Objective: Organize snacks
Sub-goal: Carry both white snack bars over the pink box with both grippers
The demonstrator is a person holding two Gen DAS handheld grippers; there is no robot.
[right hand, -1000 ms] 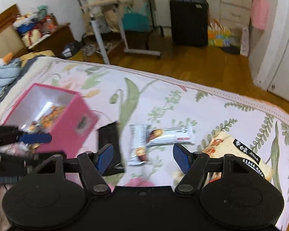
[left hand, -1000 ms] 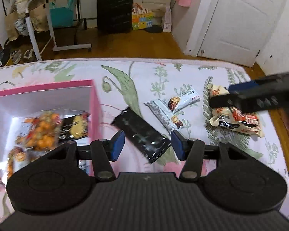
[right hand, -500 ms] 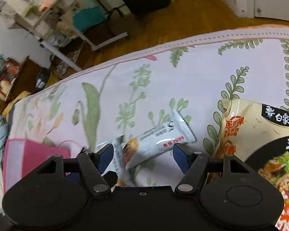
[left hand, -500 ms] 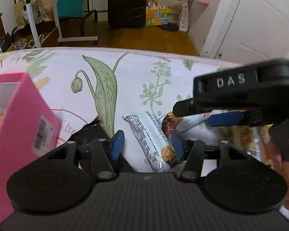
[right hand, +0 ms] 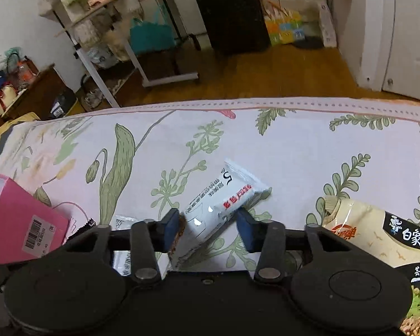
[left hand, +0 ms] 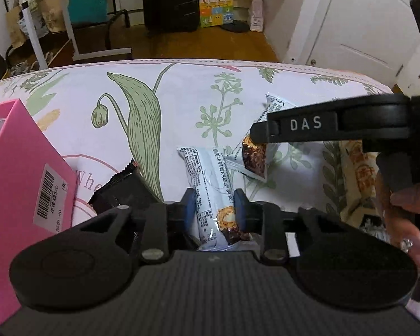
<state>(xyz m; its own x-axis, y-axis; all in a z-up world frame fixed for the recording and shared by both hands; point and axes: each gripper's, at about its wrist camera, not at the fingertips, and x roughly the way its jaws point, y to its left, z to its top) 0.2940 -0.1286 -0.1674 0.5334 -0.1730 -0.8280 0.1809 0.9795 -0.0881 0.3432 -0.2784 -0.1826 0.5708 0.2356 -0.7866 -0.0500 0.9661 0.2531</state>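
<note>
Now each gripper's closing jaws pinch a white snack bar (left hand: 214, 196) (right hand: 224, 210) between them.

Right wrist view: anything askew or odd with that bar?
Yes. The white bar lies diagonally across the right gripper, whose jaws are closing on it, so the pads meet it skewed, not square to its sides. No tear or spill shows. The noodle bag lies flat beside it.

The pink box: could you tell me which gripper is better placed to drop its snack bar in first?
Left gripper: its jaws are closing on a bar, and the box lies on its side.
</note>
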